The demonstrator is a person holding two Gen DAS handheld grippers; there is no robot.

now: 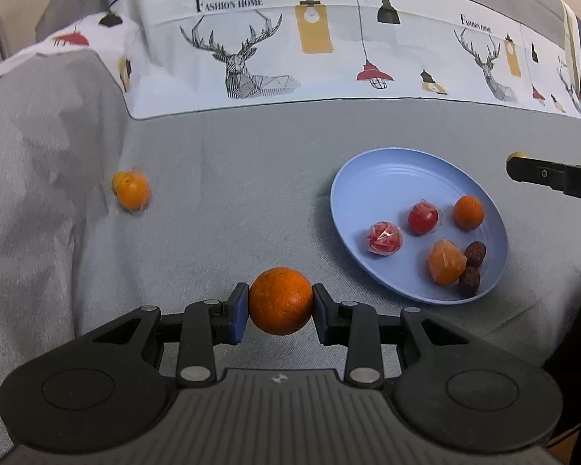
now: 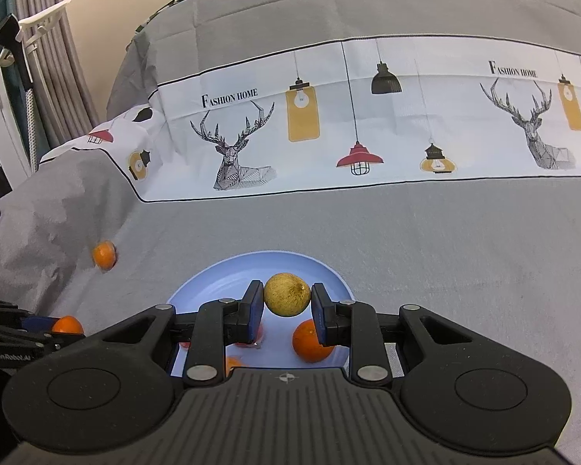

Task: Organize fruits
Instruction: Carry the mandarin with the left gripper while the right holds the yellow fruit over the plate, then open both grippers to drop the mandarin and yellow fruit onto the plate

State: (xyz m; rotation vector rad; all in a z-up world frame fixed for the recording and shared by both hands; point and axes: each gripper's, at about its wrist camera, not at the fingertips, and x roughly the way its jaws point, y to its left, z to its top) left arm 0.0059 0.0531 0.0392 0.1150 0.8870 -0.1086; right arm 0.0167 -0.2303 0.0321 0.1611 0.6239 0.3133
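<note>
My left gripper (image 1: 280, 306) is shut on an orange (image 1: 281, 300) and holds it over the grey cloth, left of the blue plate (image 1: 364, 178). The plate holds two wrapped red fruits (image 1: 383, 237), a small orange (image 1: 468, 212), a wrapped orange fruit (image 1: 445, 262) and two dark dates (image 1: 472, 267). My right gripper (image 2: 286, 300) is shut on a yellow-green round fruit (image 2: 286, 294) above the plate (image 2: 213, 283). Another orange (image 1: 131, 190) lies on the cloth at the far left; it also shows in the right wrist view (image 2: 104, 254).
The grey cloth has a white band printed with deer and lamps (image 1: 329, 46) across the back. The cloth rises in a fold at the left (image 1: 38, 135). Curtains and a white rack (image 2: 31, 31) stand at the far left.
</note>
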